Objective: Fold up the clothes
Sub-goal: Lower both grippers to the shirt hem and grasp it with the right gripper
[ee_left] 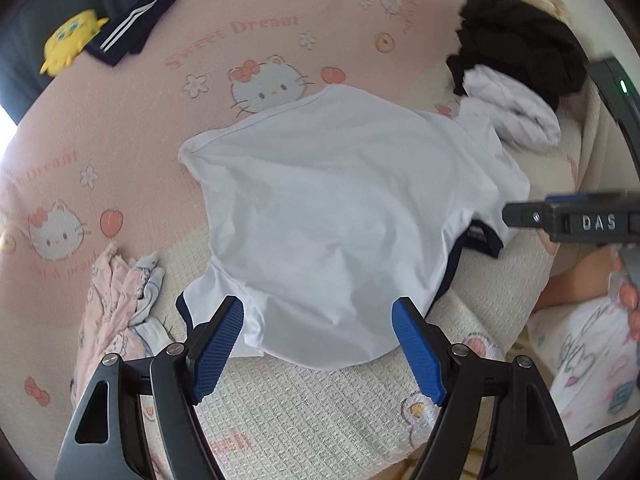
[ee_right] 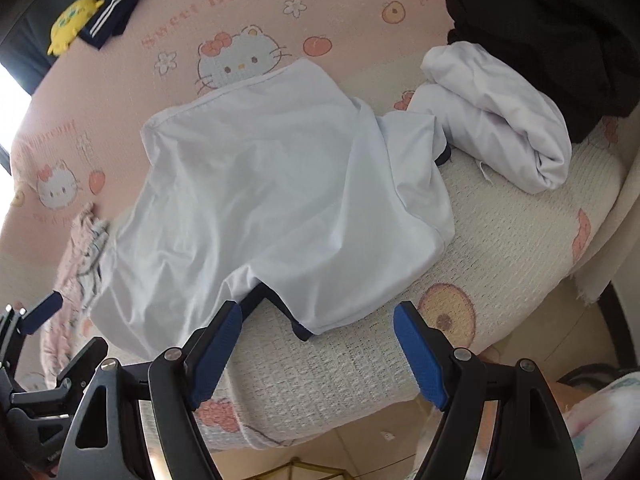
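Two open tools, left tool (ee_left: 318, 312), right tool (ee_right: 318, 316), over white shirt (ee_left: 340, 200), pink bedspread (ee_left: 140, 120).

Daylit, soft, fisheye-curved frames

Daylight enters at the left edge — blown-out glare there; shadows faint; black vignette rings the corners — the right margins smear slightly.

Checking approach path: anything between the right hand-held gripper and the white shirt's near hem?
Nothing: only bare waffle-weave bed cover lies between the open right hand-held gripper and the white shirt, per the right wrist view.
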Tool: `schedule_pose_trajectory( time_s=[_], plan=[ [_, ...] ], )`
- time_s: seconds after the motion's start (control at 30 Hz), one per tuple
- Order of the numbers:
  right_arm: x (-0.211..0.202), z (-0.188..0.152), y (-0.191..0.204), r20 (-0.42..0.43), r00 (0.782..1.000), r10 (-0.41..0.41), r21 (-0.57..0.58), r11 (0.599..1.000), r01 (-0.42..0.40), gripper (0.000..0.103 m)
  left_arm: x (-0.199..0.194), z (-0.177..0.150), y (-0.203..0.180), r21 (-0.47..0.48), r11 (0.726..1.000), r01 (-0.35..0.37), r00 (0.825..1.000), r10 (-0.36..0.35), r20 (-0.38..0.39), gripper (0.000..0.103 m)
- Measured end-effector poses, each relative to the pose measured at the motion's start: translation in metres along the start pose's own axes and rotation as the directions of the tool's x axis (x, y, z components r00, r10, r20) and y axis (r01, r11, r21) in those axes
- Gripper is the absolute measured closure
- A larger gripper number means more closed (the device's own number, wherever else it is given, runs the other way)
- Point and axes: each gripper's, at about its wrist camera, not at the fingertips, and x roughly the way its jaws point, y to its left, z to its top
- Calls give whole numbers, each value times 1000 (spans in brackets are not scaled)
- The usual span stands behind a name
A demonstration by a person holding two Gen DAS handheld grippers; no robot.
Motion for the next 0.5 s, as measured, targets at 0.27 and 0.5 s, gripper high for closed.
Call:
schedule_pose_trajectory(
  time_s=[0.27,0.5],
  plan=[
    [12,-7,-3,-43,999,-23,-61,998,21,25,7,-13,-31,155,987,-37,999,37,-1,27],
    [17,-13,-19,-82,997,-2,-14,1000,1,25,23,-23,-41,196,980,-43,998,52,-39,27]
  ],
)
